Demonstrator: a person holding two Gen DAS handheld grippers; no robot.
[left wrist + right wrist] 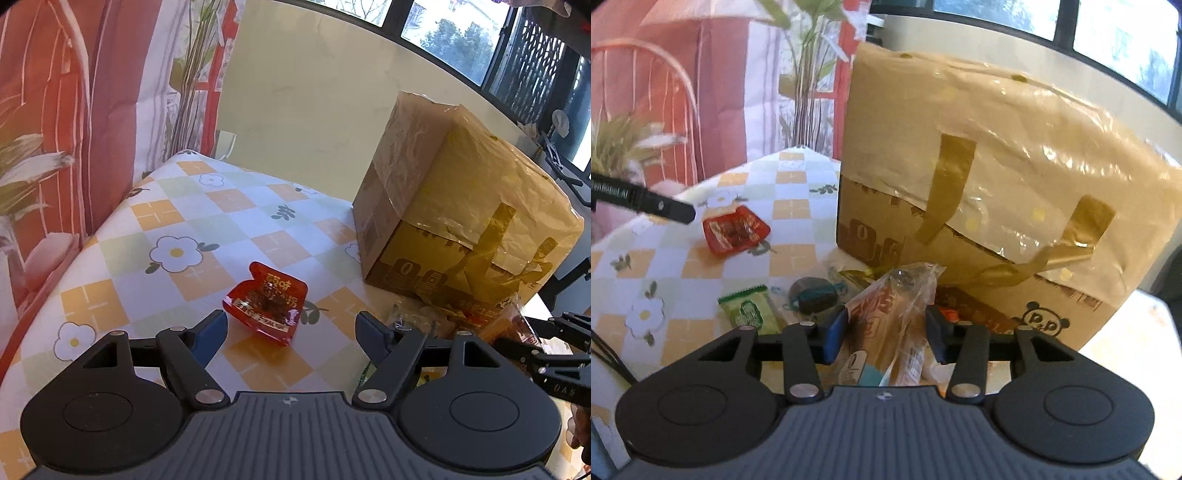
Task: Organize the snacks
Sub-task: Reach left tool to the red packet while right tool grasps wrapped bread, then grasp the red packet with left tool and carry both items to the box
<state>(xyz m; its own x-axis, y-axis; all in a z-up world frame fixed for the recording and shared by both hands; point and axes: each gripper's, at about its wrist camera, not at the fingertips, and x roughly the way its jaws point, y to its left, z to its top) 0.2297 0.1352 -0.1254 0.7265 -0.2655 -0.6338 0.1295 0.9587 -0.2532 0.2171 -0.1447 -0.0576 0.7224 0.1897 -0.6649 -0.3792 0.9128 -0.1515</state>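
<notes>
Here, left view: our left gripper (291, 334) gapes wide, empty, just near of the small red crinkly foil snack packet (266, 302) on the checked tablecloth (110, 295); light, slippery, pinch its edges. Right view: right gripper (886, 338) clamps the soft clear-wrapped bread roll (886, 325) mid-body, near the taped cardboard box (997, 166); squashy.

A checked floral tablecloth (155, 221) meets red-patterned curtains (55, 110) and windows (454, 33).

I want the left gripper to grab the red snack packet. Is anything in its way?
No, nothing visible blocks it. The red snack packet lies alone on the checked tablecloth, just ahead of the open left gripper. The cardboard box stands off to the right.
</notes>
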